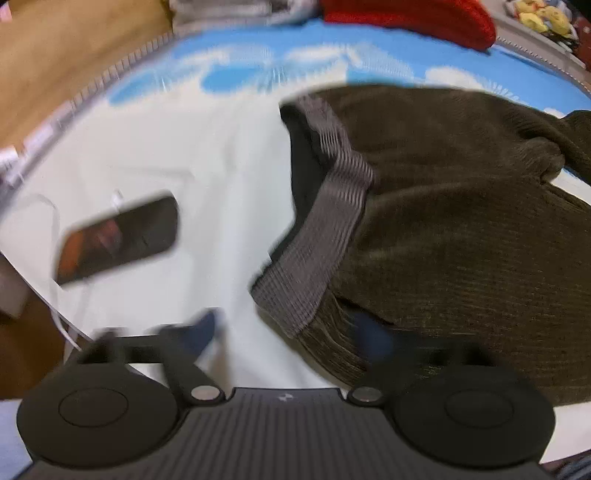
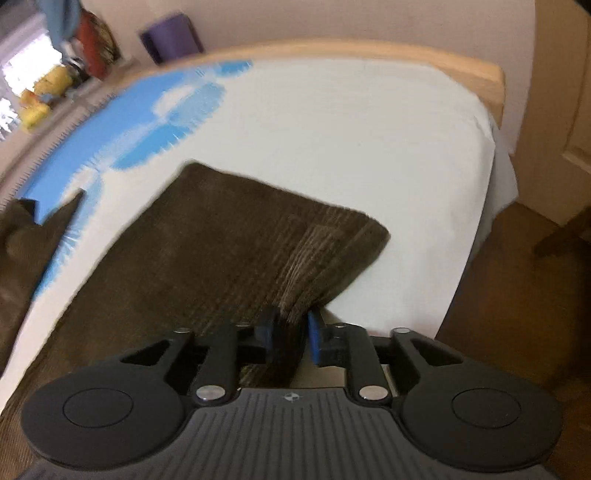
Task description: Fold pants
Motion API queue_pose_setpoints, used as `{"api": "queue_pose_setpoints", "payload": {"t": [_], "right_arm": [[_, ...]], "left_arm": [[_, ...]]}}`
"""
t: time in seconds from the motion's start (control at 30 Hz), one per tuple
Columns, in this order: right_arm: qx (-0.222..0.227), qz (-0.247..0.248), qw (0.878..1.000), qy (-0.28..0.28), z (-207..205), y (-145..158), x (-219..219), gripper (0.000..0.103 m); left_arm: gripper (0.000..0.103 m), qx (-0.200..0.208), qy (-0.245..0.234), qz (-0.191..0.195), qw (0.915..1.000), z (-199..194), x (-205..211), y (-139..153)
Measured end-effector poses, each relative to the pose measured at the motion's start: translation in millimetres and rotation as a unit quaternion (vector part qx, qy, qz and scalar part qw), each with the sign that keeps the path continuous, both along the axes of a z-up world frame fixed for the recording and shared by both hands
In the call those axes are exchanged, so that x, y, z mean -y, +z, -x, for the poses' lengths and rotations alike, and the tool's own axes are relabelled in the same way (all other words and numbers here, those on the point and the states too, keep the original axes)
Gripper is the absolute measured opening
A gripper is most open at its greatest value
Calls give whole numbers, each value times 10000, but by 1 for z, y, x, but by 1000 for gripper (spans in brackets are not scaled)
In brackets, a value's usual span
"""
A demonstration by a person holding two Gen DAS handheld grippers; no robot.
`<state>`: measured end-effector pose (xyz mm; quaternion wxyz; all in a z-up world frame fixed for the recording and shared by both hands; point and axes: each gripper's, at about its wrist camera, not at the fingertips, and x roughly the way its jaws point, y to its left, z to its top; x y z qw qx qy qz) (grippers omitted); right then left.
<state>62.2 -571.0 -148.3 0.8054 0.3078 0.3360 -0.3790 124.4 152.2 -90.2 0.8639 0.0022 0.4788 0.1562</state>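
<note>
Right gripper (image 2: 290,334): its two blue-padded fingers are pressed onto a bunched edge of the pants (image 2: 207,240), pinching the brown corduroy between them. From the pinch, one pant leg runs flat across the bed (image 2: 351,129) toward its far edge, and the hem corner lies near the right edge of the mattress. A wooden bed frame (image 2: 443,62) borders the far side.

Left gripper (image 1: 291,338): fingers spread wide apart. The left finger (image 1: 201,330) sits over bare sheet; the right finger is blurred and lies against the corduroy of the pants (image 1: 461,221) near the grey ribbed waistband (image 1: 325,221). Whether it touches the fabric cannot be told.

Only the left wrist view shows the waistband, which gapes open toward the left edge of the bed (image 1: 184,147), with the dark inside visible. A black phone (image 1: 118,238) with a white cable (image 1: 55,221) lies on the sheet near that left edge, well apart from the pants. A red cushion (image 1: 410,18) rests at the far edge.

Only the right wrist view shows the leg hem, a purple container (image 2: 171,37) beyond the bed frame, and a door (image 2: 561,110) at right.
</note>
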Motion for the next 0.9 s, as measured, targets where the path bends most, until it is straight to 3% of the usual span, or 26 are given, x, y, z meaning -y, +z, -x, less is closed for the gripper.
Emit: {"api": "queue_pose_setpoints", "payload": {"t": [0.03, 0.17, 0.27, 0.37, 0.47, 0.6, 0.73, 0.8, 0.9], "right_arm": [[-71, 79, 9999, -19, 5, 5, -3, 91], [178, 654, 9970, 380, 21, 44, -30, 89], [851, 827, 9873, 1059, 33, 91, -74, 89], [1607, 909, 9625, 1990, 41, 136, -135, 91], [2112, 870, 9329, 2783, 46, 157, -188, 93], [2187, 675, 9079, 3511, 53, 143, -244, 93], [1813, 1020, 8867, 4128, 55, 109, -276, 93], [1774, 1234, 8776, 4280, 56, 93, -287, 93], [1776, 1020, 8718, 4450, 50, 88, -295, 93]], "left_arm": [[103, 156, -53, -95, 9998, 7, 3, 8], [102, 406, -391, 69, 9984, 28, 22, 35], [103, 618, -732, 385, 9947, 45, 46, 55], [103, 823, -1083, 531, 9893, 61, 75, 72], [103, 961, -1341, 560, 9847, 79, 103, 79], [103, 987, -1461, 453, 9833, 92, 125, 71], [103, 806, -1596, 349, 9833, 98, 129, 52], [103, 802, -1609, 400, 9829, 96, 125, 43], [103, 769, -1580, 440, 9835, 90, 121, 30]]}}
